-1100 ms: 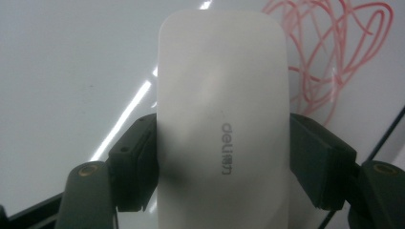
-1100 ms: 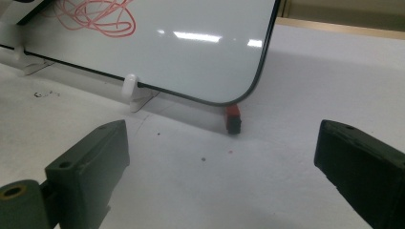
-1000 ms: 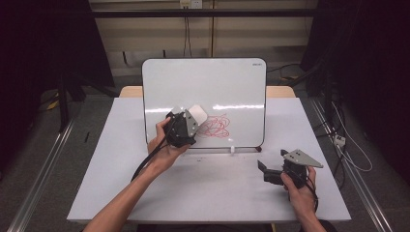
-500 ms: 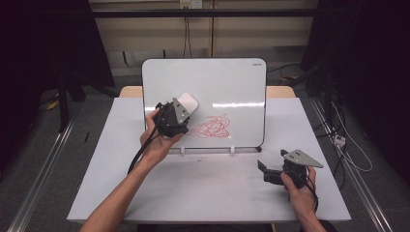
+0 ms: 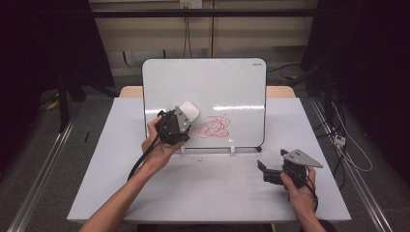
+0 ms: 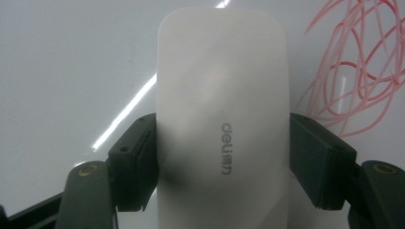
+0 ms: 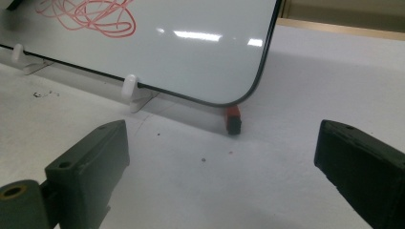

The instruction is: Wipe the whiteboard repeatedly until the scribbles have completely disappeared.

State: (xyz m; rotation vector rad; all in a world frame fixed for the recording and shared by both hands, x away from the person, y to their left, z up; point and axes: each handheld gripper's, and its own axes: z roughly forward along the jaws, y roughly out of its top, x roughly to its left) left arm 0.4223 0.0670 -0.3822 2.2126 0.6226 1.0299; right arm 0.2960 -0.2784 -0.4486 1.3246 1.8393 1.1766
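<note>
Eraser (image 6: 222, 119), pinched between the left gripper's (image 5: 175, 126) jaws against the whiteboard (image 5: 208, 82) just left of the red scribble (image 5: 214, 126), should sweep flat across it; the right gripper (image 5: 283, 171) rests wide open on the table.

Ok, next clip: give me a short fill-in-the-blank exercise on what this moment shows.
1. The left gripper is shut on a white ____.
2. The scribble on the whiteboard is ____ in colour.
3. The right gripper rests over the table with its jaws ____.
4. The eraser sits to the ____ of the scribble in the high view.

Missing words: eraser; red; open; left
</note>
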